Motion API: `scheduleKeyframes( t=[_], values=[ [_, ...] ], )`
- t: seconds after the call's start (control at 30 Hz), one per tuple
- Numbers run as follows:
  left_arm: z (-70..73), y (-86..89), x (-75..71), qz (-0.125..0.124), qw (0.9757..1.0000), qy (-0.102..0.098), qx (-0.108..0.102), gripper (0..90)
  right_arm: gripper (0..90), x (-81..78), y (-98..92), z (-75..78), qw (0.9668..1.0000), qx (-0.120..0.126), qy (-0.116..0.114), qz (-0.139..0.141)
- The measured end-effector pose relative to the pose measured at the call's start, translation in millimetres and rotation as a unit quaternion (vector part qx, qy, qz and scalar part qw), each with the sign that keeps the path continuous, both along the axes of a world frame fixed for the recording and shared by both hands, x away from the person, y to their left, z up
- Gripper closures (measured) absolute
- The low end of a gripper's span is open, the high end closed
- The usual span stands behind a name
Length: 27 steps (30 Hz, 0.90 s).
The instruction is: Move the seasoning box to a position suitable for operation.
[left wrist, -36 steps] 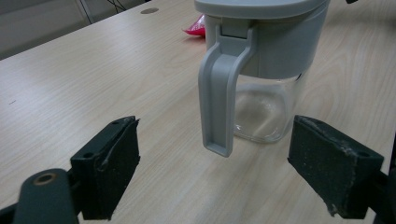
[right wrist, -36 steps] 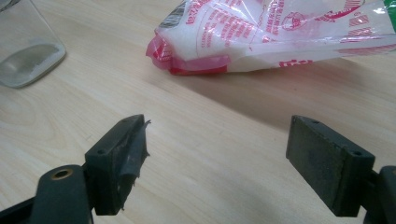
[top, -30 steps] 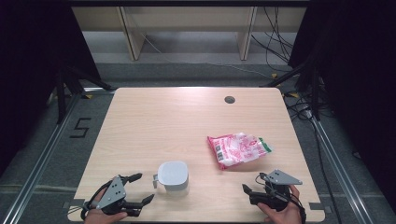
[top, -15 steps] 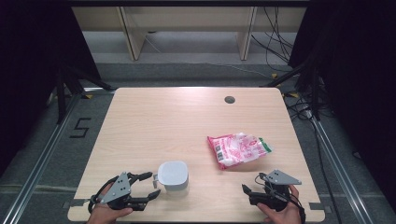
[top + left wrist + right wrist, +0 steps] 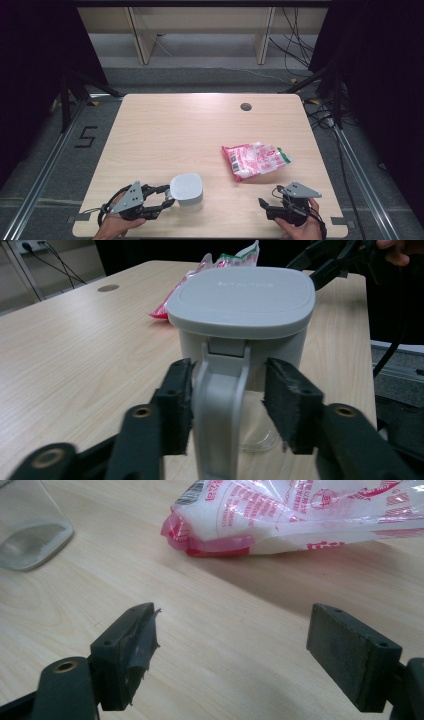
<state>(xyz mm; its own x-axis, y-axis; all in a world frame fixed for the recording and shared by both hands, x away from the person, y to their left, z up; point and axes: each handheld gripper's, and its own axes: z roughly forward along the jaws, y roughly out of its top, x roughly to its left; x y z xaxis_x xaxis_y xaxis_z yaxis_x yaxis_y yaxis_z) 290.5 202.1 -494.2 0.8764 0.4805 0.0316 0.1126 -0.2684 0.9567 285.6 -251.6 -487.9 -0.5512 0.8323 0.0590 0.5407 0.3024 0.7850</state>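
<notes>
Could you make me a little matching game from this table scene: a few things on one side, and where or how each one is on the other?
Things:
1. jug
2. bag
3. left gripper
4. right gripper

Descriptions:
A. jaws wide apart over bare wood
B. lies flat, red and white, right of the middle
C. stands upright with a grey lid
D. jaws either side of a handle, just closing in

Pairs: 1-C, 2-B, 3-D, 4-A

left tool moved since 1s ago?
Yes. The left tool has slid right, up to the jug, jaws just closing around its handle; a gap remains.
</notes>
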Motion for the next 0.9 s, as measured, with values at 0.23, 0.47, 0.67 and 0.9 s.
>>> scheduleKeyframes(
  t=[0.23, 0.47, 0.67, 0.9],
  values=[
    [0.7, -9.0, -8.4, -0.014, 0.9998, -0.001, 0.011, 67.2, 21.5, -0.3, 1.1, 0.1, 1.0000, -0.001, 0.004, 0.007],
    [0.2, -13.5, -8.3, -0.007, 0.9999, 0.000, 0.007, 67.9, 21.7, 0.0, 1.5, 0.0, 1.0000, -0.001, 0.004, 0.007],
    [3.9, -24.8, -8.7, 0.017, 0.9996, 0.006, 0.021, 68.1, 21.8, 0.4, 2.1, -0.4, 0.9999, 0.002, 0.008, 0.007],
    [4.3, -33.5, 0.0, 0.043, 0.9989, 0.007, 0.019, 68.1, 21.9, -0.5, 2.9, -0.8, 1.0000, -0.003, 0.004, 0.003]
  ],
)
